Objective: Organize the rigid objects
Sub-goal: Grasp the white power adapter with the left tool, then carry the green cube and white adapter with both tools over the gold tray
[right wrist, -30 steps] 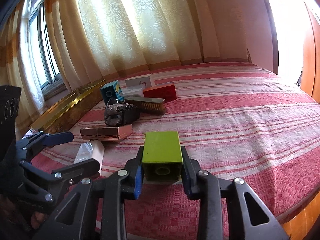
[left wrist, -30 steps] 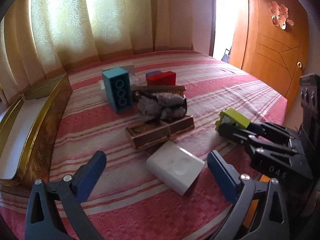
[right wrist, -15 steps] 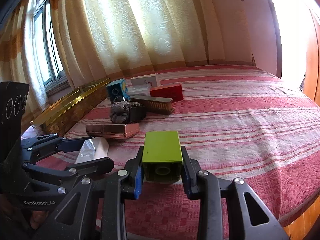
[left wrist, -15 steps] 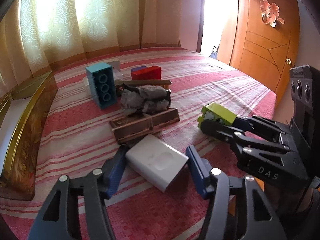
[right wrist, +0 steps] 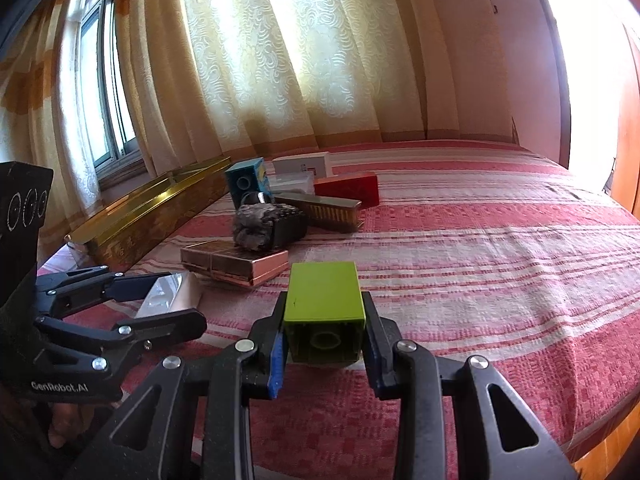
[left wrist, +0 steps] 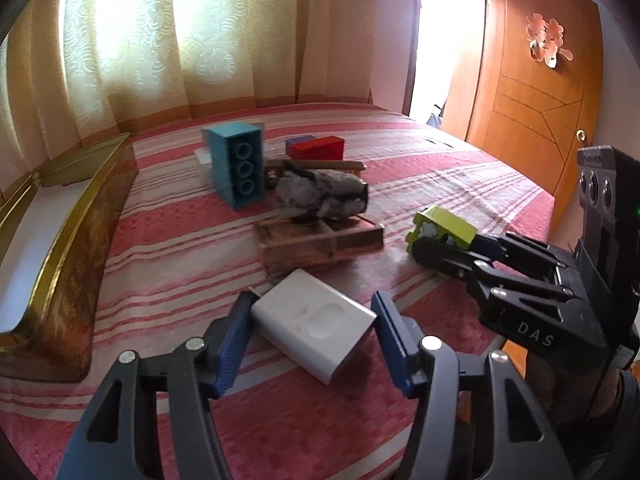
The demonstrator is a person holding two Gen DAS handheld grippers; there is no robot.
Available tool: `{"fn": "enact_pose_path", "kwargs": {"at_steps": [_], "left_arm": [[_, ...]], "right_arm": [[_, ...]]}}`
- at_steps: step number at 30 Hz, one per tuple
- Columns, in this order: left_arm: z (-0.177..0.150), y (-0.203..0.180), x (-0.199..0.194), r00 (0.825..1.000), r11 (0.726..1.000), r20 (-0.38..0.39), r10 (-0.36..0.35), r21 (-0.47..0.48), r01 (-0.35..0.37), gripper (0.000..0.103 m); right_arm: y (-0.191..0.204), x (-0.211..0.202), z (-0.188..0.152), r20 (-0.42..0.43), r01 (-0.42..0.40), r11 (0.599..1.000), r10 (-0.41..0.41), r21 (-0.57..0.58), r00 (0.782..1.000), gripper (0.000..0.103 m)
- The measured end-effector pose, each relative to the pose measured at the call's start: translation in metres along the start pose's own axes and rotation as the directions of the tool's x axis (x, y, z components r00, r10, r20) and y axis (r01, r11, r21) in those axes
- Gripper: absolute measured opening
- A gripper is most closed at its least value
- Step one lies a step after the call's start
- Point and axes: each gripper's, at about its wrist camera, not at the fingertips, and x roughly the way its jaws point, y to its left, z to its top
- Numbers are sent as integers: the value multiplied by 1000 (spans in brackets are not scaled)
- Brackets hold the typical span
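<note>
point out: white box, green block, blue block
white box (left wrist: 316, 320), left wrist view, middle of its top face.
green block (right wrist: 323, 292), right wrist view, middle of its top face.
blue block (left wrist: 243, 172), left wrist view, hollow face with three round sockets.

A bedroom in a home: a bed (right wrist: 500, 248) spread with a red and white striped cover fills the room, patterned cream curtains (right wrist: 280, 60) hang over a sunlit window (right wrist: 104, 92), and a wooden door (left wrist: 536, 108) with a paper flower ornament (left wrist: 546, 42) stands beside a bright doorway
</note>
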Motion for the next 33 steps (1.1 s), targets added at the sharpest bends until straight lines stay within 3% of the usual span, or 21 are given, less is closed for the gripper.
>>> {"fn": "enact_pose_path", "kwargs": {"at_steps": [17,21,24,33], "left_arm": [[-9,17,-20,996,1000,82,21,-17,-20,60],[-6,18,-30,986,997,146,79,9,-81,60],[-2,23,-37,977,993,180,116,12,-120,60],[24,38,-52,954,989,263,144,-15,-145,60]], "right_arm": [[17,-5,-8,68,-71,997,74,-41,995,34],[23,-14,-4,120,-79,994,88,-75,989,34],[24,-22,7,185,-79,991,98,-105,978,34],[22,-39,59,327,-34,993,70,-114,942,34]]}}
